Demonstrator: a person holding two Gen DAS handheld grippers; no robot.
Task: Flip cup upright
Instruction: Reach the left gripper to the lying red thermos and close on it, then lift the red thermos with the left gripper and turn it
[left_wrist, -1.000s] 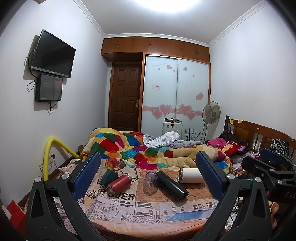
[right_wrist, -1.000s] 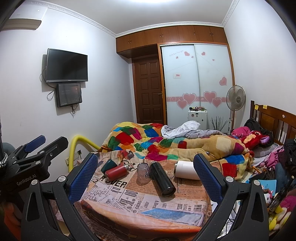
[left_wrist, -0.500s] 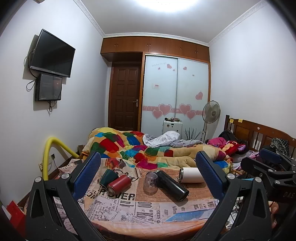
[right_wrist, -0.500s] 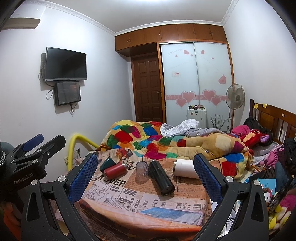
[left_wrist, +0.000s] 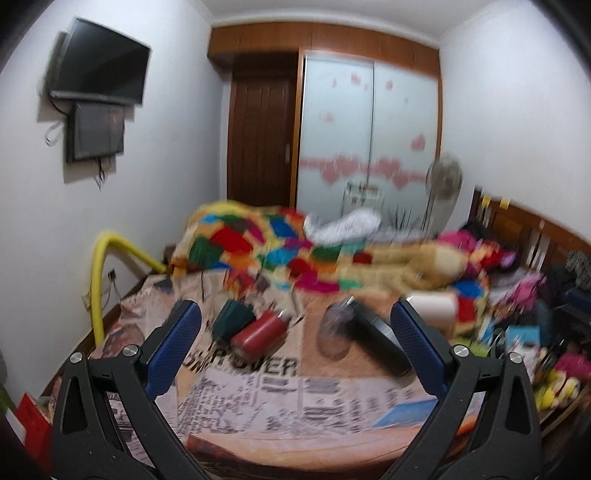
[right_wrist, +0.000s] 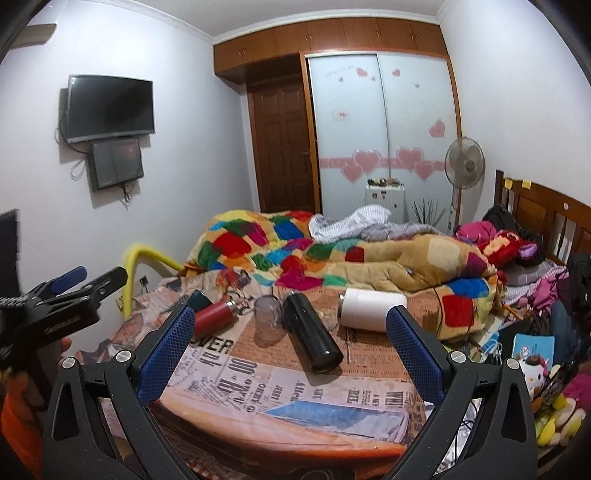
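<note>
Several cups lie on a newspaper-print cloth (right_wrist: 258, 376) over the bed end. A clear plastic cup (right_wrist: 269, 320) stands mouth down. Beside it lie a black flask (right_wrist: 312, 338), a white cup (right_wrist: 371, 309), a red flask (right_wrist: 214, 319) and a dark green cup (right_wrist: 198, 297). The left wrist view is blurred; it shows the clear cup (left_wrist: 335, 334), the red flask (left_wrist: 260, 332), the green cup (left_wrist: 232, 319) and the black flask (left_wrist: 380, 343). My left gripper (left_wrist: 295, 332) is open and empty, short of the cups. My right gripper (right_wrist: 290, 332) is open and empty, also short of them.
A patchwork quilt (right_wrist: 295, 254) is heaped behind the cups. A yellow padded rail (right_wrist: 147, 258) rises at the left bed edge. A wooden headboard (right_wrist: 546, 210), soft toys and clutter (right_wrist: 546, 354) fill the right side. A fan (right_wrist: 463, 164) stands by the wardrobe.
Both grippers have moved forward and tilted down toward the cups, which now look larger. The left view has swung and is motion-blurred. Nothing has been taken hold of.
</note>
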